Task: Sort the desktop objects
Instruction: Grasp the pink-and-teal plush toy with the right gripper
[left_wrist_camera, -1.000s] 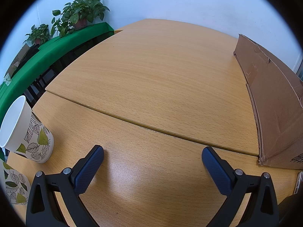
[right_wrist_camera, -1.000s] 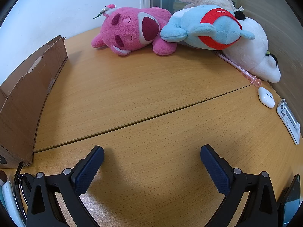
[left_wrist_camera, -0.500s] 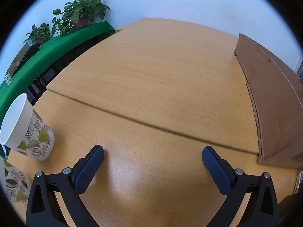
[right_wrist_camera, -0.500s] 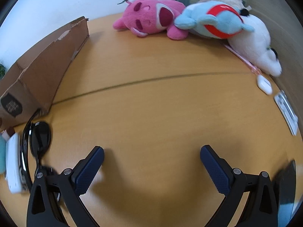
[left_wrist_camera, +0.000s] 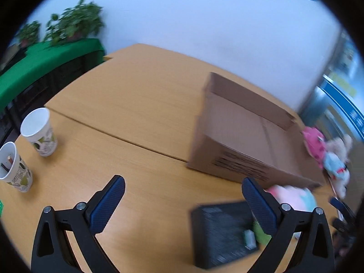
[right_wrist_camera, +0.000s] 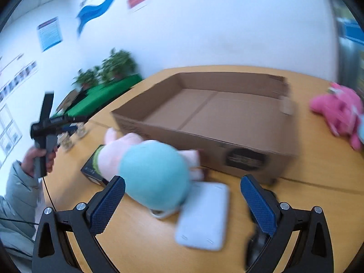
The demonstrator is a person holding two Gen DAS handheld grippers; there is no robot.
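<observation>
Both sets of fingers gape wide, holding nothing.
Centre your right gripper (right_wrist_camera: 182, 201) over the pink-and-teal plush toy (right_wrist_camera: 150, 161) lying on the table before the open brown cardboard box (right_wrist_camera: 218, 113); squeeze its body, lift clear.

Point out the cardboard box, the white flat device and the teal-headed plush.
cardboard box (right_wrist_camera: 223, 116): right wrist view, inside floor.
white flat device (right_wrist_camera: 204, 216): right wrist view, top face.
teal-headed plush (right_wrist_camera: 154, 170): right wrist view, teal head.

White wall (right_wrist_camera: 204, 34), green-clothed side table (left_wrist_camera: 45, 56)
</observation>
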